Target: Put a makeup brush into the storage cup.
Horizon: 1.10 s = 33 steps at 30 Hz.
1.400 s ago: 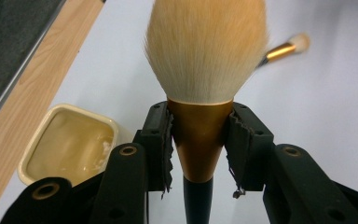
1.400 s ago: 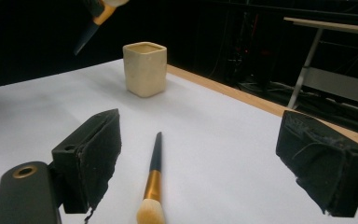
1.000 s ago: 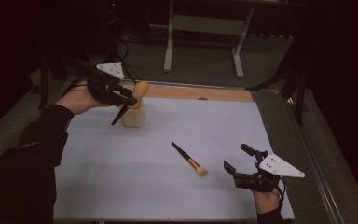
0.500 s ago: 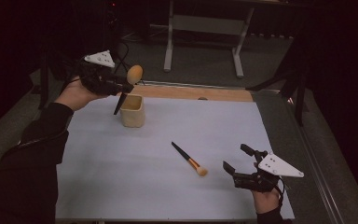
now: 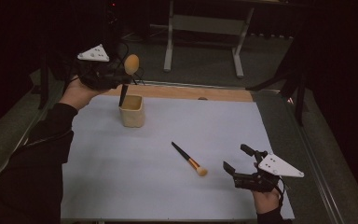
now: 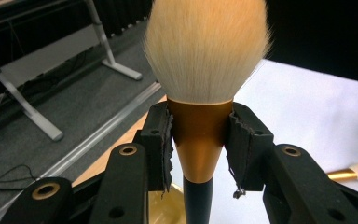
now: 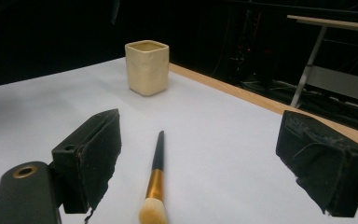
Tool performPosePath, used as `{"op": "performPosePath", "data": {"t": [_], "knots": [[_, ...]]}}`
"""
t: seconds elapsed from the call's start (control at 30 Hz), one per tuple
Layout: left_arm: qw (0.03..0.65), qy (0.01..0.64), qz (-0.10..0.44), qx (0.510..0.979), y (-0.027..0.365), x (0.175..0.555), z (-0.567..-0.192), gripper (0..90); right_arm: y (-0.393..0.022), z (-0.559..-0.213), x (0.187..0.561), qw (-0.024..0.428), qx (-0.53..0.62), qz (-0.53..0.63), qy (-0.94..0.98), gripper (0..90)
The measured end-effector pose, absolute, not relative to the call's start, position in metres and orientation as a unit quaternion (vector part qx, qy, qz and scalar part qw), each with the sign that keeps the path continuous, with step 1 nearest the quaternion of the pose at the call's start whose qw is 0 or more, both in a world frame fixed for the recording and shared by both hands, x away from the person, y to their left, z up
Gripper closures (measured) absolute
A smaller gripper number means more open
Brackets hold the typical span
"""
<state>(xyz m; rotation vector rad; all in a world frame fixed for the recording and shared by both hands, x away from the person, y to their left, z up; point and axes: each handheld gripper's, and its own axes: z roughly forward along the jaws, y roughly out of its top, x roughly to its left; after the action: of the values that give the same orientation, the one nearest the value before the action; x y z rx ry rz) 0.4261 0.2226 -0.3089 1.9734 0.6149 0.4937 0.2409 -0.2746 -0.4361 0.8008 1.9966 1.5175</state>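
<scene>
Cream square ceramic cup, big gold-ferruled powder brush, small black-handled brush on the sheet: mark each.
Cream square ceramic cup (image 5: 132, 113): high view, front wall.
Big gold-ferruled powder brush (image 6: 200, 135): left gripper view, gold ferrule between the fingers.
Small black-handled brush (image 5: 186, 157): high view, mid handle.

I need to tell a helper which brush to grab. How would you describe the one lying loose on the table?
On the white table sheet, look right of the cream square cup, toward the right gripper. The small brush lies flat there, black-handled with a gold ferrule; the large brush is held up over the cup.

cup (image 5: 132, 111) far left, small brush (image 5: 189, 159) mid-sheet, open sheet (image 5: 121, 177) around
</scene>
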Motion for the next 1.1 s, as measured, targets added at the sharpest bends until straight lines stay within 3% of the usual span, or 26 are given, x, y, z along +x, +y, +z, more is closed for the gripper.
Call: {"op": "performPosePath", "data": {"t": [1.1], "knots": [[0.575, 0.303, 0.231, 0.724, 0.238, 0.446, -0.342, 63.4, -0.274, -0.436, 0.241, 0.248, 0.289, 0.560, 0.735, 13.7]]}}
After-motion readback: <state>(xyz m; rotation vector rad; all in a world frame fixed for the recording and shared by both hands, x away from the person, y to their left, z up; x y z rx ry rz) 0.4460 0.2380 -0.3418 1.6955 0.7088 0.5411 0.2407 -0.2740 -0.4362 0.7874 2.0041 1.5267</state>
